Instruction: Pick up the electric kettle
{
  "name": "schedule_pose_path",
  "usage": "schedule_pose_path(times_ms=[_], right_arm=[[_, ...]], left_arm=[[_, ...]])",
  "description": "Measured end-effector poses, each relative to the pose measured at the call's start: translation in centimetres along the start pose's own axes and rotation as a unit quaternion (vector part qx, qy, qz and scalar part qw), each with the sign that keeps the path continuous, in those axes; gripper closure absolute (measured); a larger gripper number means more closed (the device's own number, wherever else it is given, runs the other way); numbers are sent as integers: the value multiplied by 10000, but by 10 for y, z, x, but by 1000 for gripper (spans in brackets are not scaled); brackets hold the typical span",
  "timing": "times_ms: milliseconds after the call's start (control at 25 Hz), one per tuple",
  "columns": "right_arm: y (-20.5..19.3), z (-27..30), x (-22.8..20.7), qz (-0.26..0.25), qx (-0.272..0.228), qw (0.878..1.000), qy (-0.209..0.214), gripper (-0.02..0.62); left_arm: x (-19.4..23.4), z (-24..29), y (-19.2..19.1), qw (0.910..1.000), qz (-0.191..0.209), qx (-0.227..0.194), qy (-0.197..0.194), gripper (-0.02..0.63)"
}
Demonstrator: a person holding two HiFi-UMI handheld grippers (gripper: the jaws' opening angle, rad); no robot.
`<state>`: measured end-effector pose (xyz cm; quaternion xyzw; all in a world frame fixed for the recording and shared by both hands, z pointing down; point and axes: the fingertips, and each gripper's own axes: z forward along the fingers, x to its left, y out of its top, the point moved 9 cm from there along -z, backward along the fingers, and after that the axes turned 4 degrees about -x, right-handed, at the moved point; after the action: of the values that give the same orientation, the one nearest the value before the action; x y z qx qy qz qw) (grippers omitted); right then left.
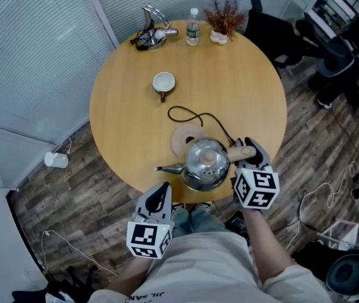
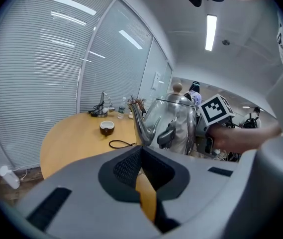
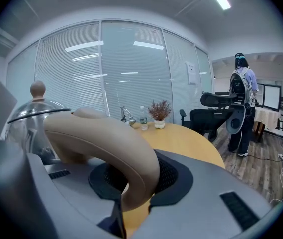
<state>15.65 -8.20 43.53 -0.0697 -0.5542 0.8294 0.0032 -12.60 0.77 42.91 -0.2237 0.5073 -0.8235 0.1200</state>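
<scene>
The shiny steel electric kettle (image 1: 204, 164) hangs over the table's near edge, off its round beige base (image 1: 184, 137), spout pointing left. My right gripper (image 1: 250, 147) is shut on its beige handle (image 1: 241, 153). In the right gripper view the handle (image 3: 106, 143) curves between the jaws of that gripper (image 3: 131, 183), the domed lid (image 3: 37, 108) at left. My left gripper (image 1: 160, 191) is below the table edge, left of the kettle and apart from it, jaws together and empty. The left gripper view shows the kettle (image 2: 173, 123) ahead of this gripper (image 2: 141, 168).
On the round wooden table (image 1: 129, 112) a black cord (image 1: 195, 113) loops from the base. Farther back stand a white cup (image 1: 163, 83), a water bottle (image 1: 193, 35), a small dried plant (image 1: 222, 21) and a metal gadget (image 1: 151, 33). Office chairs (image 1: 274, 33) stand at right.
</scene>
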Motion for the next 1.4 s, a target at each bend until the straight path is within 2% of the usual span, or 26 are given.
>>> schedule_pose_path(times_ms=[720, 1400], right_arm=[[29, -40, 1, 256, -156, 9995, 73, 489], [32, -62, -1, 349, -199, 9991, 141, 489]], left_arm=[[0, -7, 18, 9996, 164, -251, 6, 603], [-9, -8, 21, 9991, 152, -398, 55, 603]])
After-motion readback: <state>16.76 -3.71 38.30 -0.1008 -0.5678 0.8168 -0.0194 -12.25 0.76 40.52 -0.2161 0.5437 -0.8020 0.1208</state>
